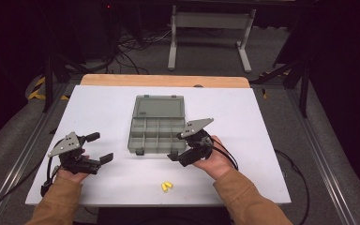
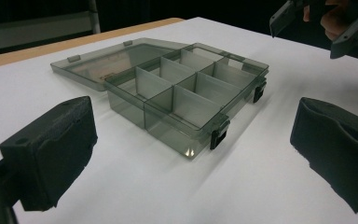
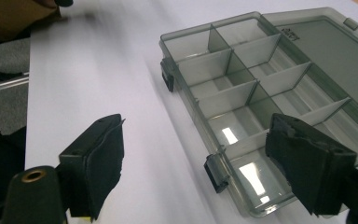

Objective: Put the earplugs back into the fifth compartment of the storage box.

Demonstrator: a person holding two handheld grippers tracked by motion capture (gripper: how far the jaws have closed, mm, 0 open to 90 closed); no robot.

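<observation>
Item: compartment box (image 1: 157,125), smoky clear plastic, lid folded flat behind it, compartments empty; centre of the white table (image 1: 103,101).
Left gripper (image 1: 100,147): left of the box, jaws wide apart, holding nothing.
Right gripper (image 1: 180,146): at the box's front right corner, jaws spread, empty.
Yellow pieces (image 1: 166,186): near edge, in front of the box.
Step, judged: box opened, filling not begun. Next calls for a gripper reaching back to the yellow pieces.
</observation>
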